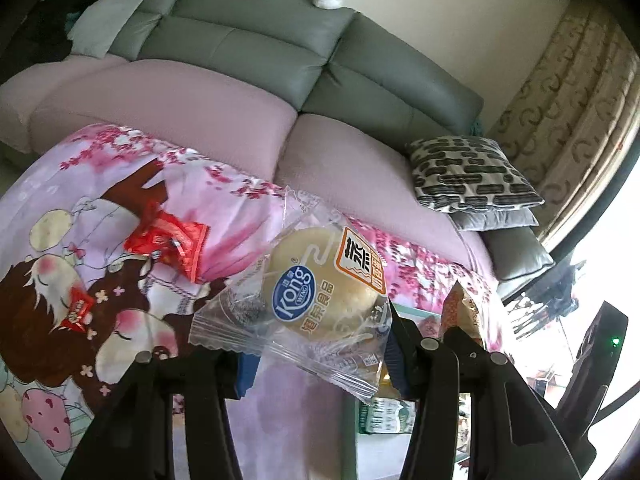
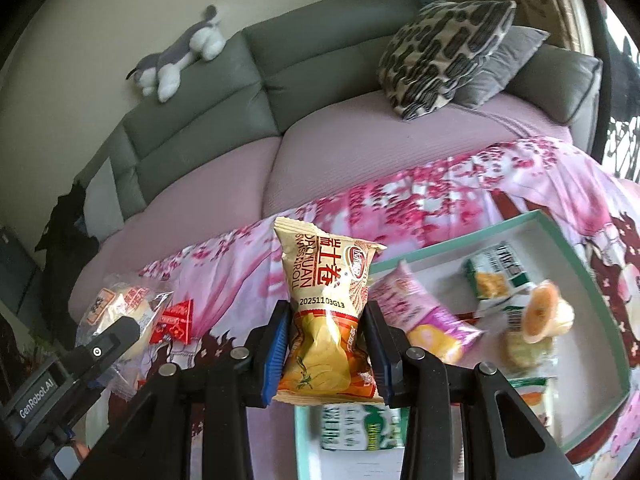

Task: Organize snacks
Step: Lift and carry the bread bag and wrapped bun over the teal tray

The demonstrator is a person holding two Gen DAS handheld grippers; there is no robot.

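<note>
The left gripper (image 1: 320, 344) pinches a clear-wrapped steamed cake (image 1: 320, 284). The right gripper (image 2: 326, 344) pinches a Swiss roll packet (image 2: 326, 320) near the teal-rimmed box (image 2: 592, 280) holding other snacks.

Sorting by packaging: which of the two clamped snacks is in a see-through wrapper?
The round pale bun in clear plastic, held by the left claw. The right claw grips an opaque yellow Swiss-roll packet.

Pink cartoon cloth (image 1: 120, 184): 2 red packets (image 1: 168, 246), teal tray (image 2: 592, 280).
</note>
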